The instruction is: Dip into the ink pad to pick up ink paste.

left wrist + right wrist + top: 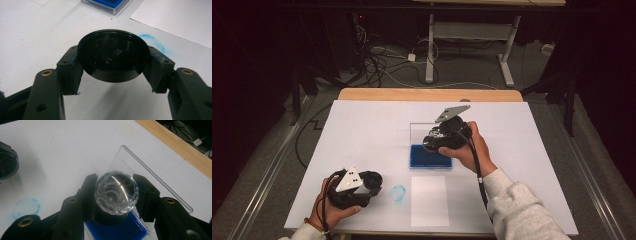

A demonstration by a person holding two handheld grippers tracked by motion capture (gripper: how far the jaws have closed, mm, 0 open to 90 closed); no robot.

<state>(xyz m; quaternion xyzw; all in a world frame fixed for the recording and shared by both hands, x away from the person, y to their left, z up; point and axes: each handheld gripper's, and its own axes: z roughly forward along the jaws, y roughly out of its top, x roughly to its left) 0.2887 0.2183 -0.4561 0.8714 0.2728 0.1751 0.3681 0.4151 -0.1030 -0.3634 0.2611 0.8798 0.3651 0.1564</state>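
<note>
While clamped, the stamp (117,192) looks faceted, clear.

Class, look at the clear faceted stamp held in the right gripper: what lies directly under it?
Under the clear faceted stamp, which the right gripper clamps, lies the blue ink pad in its open clear case. The stamp's dark base and the jaws hide the pad's middle, so contact cannot be judged.

Two grippers, one at lower left (371,184) and one at centre (432,141), one black round cap (113,58), one faceted clear stamp (117,192), one blue ink pad (430,156), one paper sheet (429,201), one blue ring print (398,193).
</note>
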